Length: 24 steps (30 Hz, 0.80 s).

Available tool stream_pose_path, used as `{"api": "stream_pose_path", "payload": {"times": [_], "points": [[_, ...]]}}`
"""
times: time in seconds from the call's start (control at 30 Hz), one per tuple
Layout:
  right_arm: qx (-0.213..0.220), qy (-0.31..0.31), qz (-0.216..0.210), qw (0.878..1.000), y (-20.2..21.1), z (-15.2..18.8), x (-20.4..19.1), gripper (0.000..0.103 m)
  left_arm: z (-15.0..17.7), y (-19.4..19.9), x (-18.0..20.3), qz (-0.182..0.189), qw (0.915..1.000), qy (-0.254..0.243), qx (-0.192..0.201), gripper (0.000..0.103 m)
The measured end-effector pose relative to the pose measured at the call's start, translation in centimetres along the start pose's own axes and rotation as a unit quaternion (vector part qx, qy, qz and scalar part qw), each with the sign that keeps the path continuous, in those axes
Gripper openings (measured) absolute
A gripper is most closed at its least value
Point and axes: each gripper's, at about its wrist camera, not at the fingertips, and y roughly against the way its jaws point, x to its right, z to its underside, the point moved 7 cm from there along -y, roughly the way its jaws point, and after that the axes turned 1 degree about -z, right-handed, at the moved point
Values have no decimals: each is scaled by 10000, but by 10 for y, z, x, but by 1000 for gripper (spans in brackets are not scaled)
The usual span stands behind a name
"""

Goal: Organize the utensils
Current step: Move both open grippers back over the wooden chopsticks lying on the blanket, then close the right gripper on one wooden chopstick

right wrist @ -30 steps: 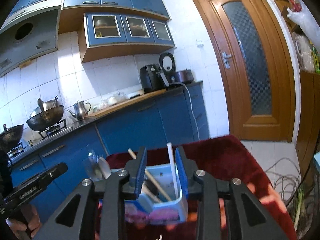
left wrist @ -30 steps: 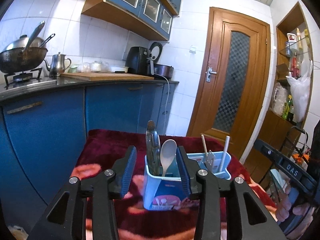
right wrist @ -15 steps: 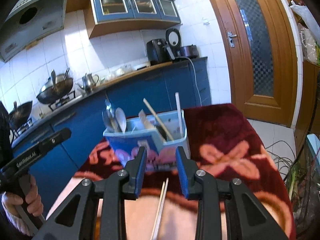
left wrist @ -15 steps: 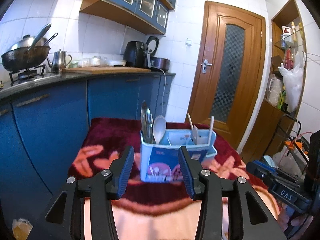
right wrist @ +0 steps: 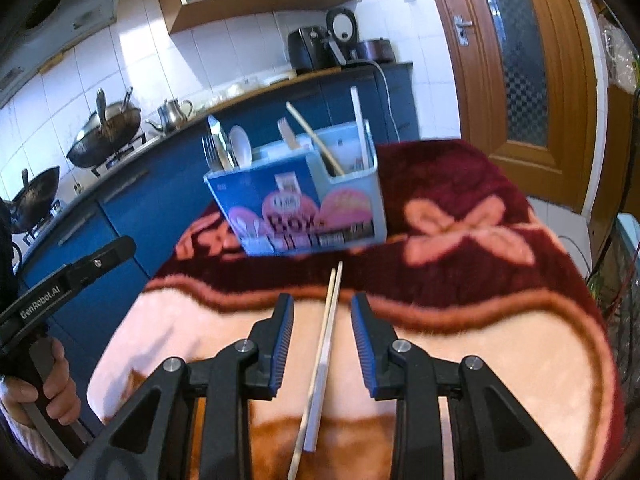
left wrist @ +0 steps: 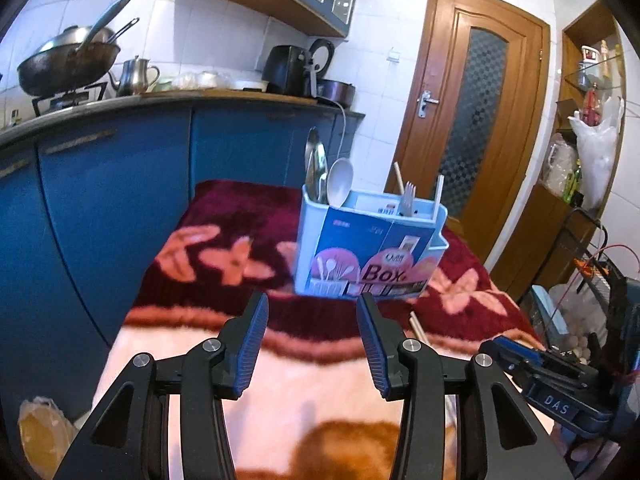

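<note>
Apparently a pickup step was in hand: the right gripper was held with fingers spread either side of two chopsticks lying on the blanket, short of the utensil box. Lowering and closing were judged next. The left gripper was spread, empty.

Both grippers sit on the near side of the utensil box, tilted downward. The left hand-held gripper has its jaws apart, gripping nothing. The right hand-held gripper has narrower jaws, also gripping nothing. A hand grips the left handle.
</note>
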Motion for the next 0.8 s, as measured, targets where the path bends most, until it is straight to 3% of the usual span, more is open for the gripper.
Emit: {"api": "stream_pose_path", "payload": {"times": [0.3,0.8], "points": [[-501,-149,16,9986,-23,28,5,32,17,-7,-8,-35,9997,136,-188,47],[-864,-443,-307,9948,-42,40,5,11,26,-14,-9,-37,9993,187,-309,47]]}}
